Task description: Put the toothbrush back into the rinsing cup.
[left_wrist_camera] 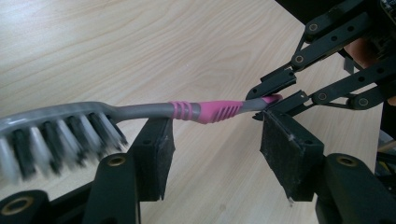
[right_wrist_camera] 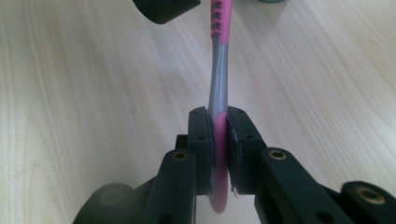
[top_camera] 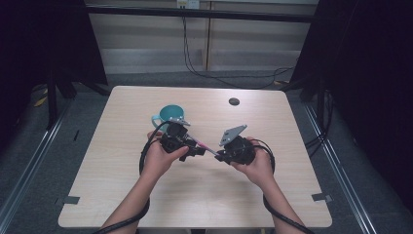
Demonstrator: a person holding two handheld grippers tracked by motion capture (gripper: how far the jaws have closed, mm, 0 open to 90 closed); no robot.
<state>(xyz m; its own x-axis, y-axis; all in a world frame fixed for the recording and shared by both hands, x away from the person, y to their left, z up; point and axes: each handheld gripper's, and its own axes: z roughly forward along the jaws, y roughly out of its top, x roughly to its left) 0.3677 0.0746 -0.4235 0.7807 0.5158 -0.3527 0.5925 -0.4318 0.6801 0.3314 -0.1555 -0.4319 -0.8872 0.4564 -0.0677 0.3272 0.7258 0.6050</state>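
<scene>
A: High view first. Where's the toothbrush (top_camera: 203, 145)?

B: Mid-table, held up off the wood between both grippers, a bit nearer the person's edge than the far edge. Left gripper (top_camera: 195, 148) and right gripper (top_camera: 220, 155) face each other, tips nearly meeting. Teal mug (top_camera: 170, 116) stands just behind the left one, toward the far edge. Looks like a hand-over, prob. so the brush can go in the mug, but that's my guess.

A: Hands?

B: Left hand (top_camera: 160, 158) wraps its gripper from below, forearm coming in from the near edge, angled inward. Right hand (top_camera: 255, 163) mirrors it, wrist cocked so the gripper points left. Brush is tiny and blurry here, so I can't tell contact from this view.

A: Left gripper view?

B: Clearer. Left gripper (left_wrist_camera: 212, 140) has its jaws apart, pads either side of the pink grip of the toothbrush (left_wrist_camera: 187, 111) but not pressing it. Handle runs across above them, bristles at the pic's left. So released, w/ the handle lined up betw. the pads. The right gripper (left_wrist_camera: 268, 99) farther off pinches the handle's tail end.

A: Right gripper view?

B: Right gripper (right_wrist_camera: 219, 128) is clenched on the toothbrush (right_wrist_camera: 218, 88), pads flat on the pink end, shaft running straight away from the cam over the table (right_wrist_camera: 70, 93). End grip leaves the middle free for the other gripper.
</scene>
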